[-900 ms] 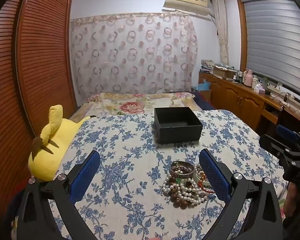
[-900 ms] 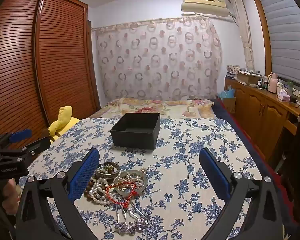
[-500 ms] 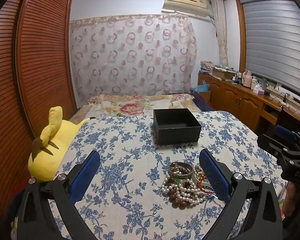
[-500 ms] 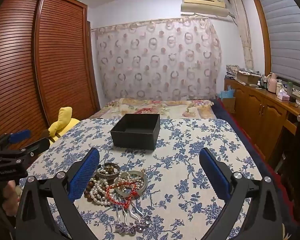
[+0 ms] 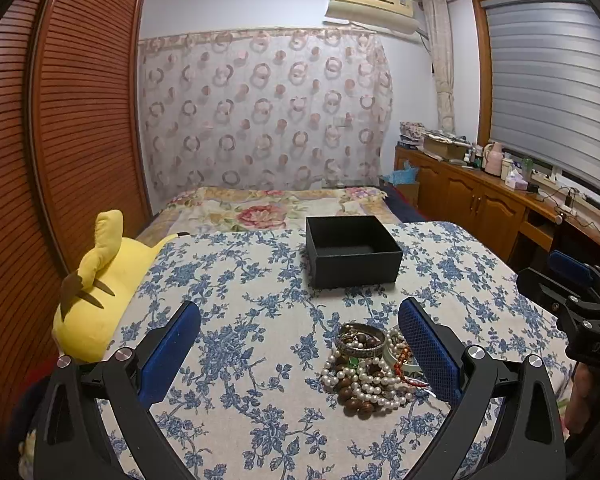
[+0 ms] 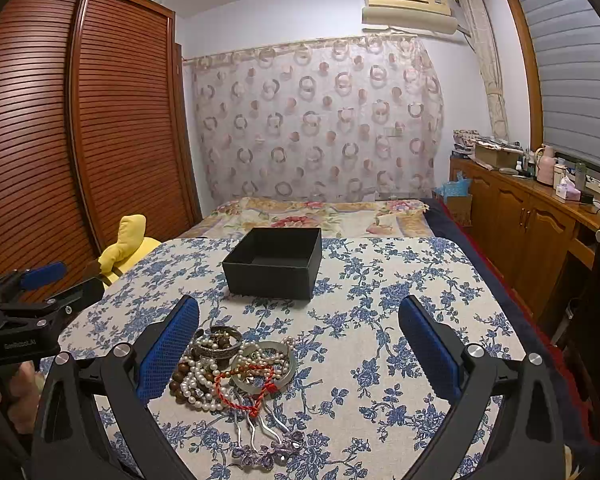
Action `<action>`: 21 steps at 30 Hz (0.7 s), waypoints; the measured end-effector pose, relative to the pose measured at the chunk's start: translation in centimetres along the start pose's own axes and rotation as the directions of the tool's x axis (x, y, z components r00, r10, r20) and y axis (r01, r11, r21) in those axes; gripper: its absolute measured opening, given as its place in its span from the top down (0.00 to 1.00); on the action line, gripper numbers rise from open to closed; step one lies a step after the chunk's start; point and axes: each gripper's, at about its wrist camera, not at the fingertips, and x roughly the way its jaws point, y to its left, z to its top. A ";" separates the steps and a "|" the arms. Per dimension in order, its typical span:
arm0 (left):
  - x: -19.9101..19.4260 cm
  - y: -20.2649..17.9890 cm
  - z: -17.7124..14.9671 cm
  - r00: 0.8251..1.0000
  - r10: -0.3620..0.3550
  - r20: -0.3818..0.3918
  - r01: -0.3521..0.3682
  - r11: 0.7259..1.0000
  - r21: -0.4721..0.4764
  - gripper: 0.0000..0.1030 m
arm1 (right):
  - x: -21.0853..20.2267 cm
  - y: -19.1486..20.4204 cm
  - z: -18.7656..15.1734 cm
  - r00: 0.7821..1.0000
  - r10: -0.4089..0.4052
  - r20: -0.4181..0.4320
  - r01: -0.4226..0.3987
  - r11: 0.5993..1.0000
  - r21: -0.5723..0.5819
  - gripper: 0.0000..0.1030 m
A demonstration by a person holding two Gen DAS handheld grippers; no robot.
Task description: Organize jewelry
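Observation:
A pile of jewelry [image 5: 366, 368] lies on the blue-flowered tablecloth: pearl strands, brown wooden beads, a metal bangle [image 5: 360, 340], a red cord and silver hairpins [image 6: 260, 436]. It also shows in the right wrist view [image 6: 236, 364]. An open, empty black box [image 5: 352, 250] stands behind it, also in the right wrist view [image 6: 274, 262]. My left gripper [image 5: 300, 344] is open and empty, its right finger beside the pile. My right gripper [image 6: 298, 344] is open and empty, its left finger next to the pile.
A yellow plush toy [image 5: 100, 288] lies at the table's left edge. A bed [image 5: 276, 210] stands beyond the table, a wooden wardrobe [image 5: 60, 140] on the left, low cabinets [image 5: 480, 200] on the right. The right gripper shows at the left view's right edge [image 5: 572, 296].
Both grippers have shifted only slightly; the pile and the box sit a little differently in each view. Both stay open. Nothing was picked up.

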 end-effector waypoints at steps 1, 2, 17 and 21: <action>0.0 0.0 0.0 1.000 0.000 0.000 0.000 1.000 0.000 0.07 | 0.0 0.0 0.0 1.000 0.001 0.000 -0.001 1.000 0.000 0.02; 0.0 0.1 0.0 1.000 -0.001 0.000 0.001 1.000 0.000 0.07 | 0.1 0.0 0.0 1.000 0.001 -0.001 -0.001 1.000 0.000 0.02; 0.0 0.2 0.0 1.000 -0.004 0.003 0.004 1.000 0.000 0.07 | 0.0 0.1 0.0 1.000 0.001 0.001 -0.001 1.000 -0.001 0.02; 0.1 0.3 0.0 1.000 -0.004 -0.001 0.004 1.000 -0.001 0.07 | 0.0 0.1 0.0 1.000 0.001 0.001 -0.001 1.000 -0.001 0.02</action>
